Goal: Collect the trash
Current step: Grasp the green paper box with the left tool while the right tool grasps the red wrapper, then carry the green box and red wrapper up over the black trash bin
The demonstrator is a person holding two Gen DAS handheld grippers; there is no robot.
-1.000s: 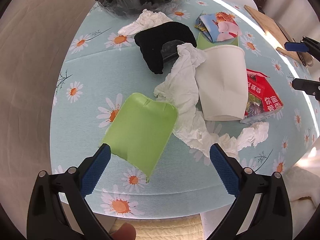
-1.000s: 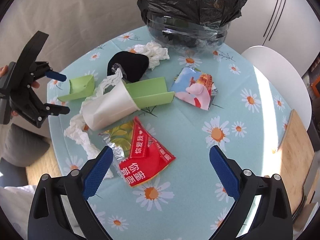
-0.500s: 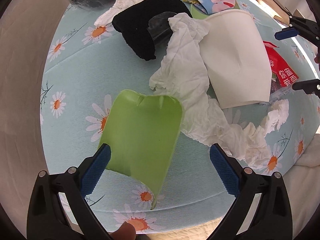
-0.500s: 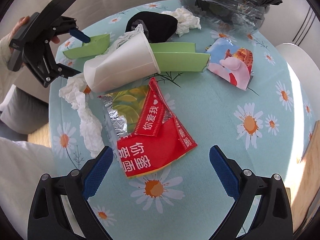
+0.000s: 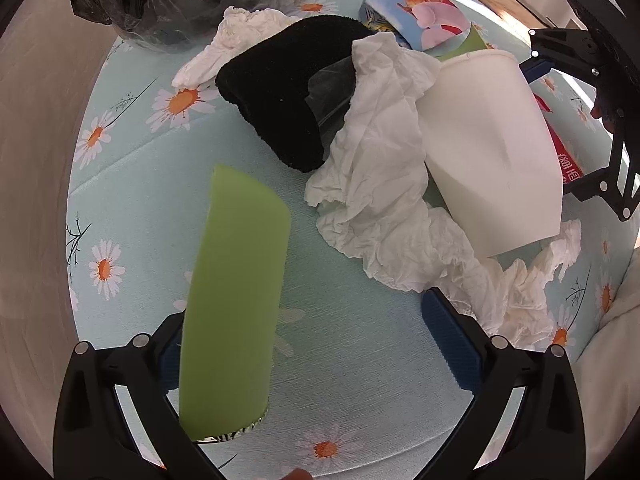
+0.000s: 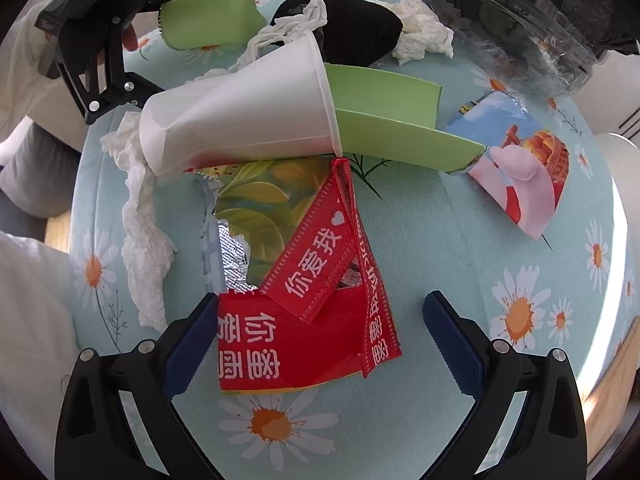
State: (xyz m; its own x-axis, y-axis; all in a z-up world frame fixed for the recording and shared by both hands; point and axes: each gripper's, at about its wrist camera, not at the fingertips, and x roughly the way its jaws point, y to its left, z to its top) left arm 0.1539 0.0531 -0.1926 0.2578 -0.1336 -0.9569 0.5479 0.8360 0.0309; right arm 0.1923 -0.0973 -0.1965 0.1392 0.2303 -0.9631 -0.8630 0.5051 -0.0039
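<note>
In the left wrist view, the left claw stands wide open low in the frame, and the curved light-green piece of card lies against its left finger, long axis running from the bottom of the frame up toward the centre, its rounded end pointing away from the camera. To its right, on the daisy-printed pale blue desk, a crumpled white tissue sprawls against a white paper cup lying on its side, with a black cloth beyond. In the right wrist view, the right claw is also spread open, its fingers either side of a torn red snack wrapper at lower centre, whose long strips run toward the cup's rim. A black-lined bin sits at upper right.
</note>
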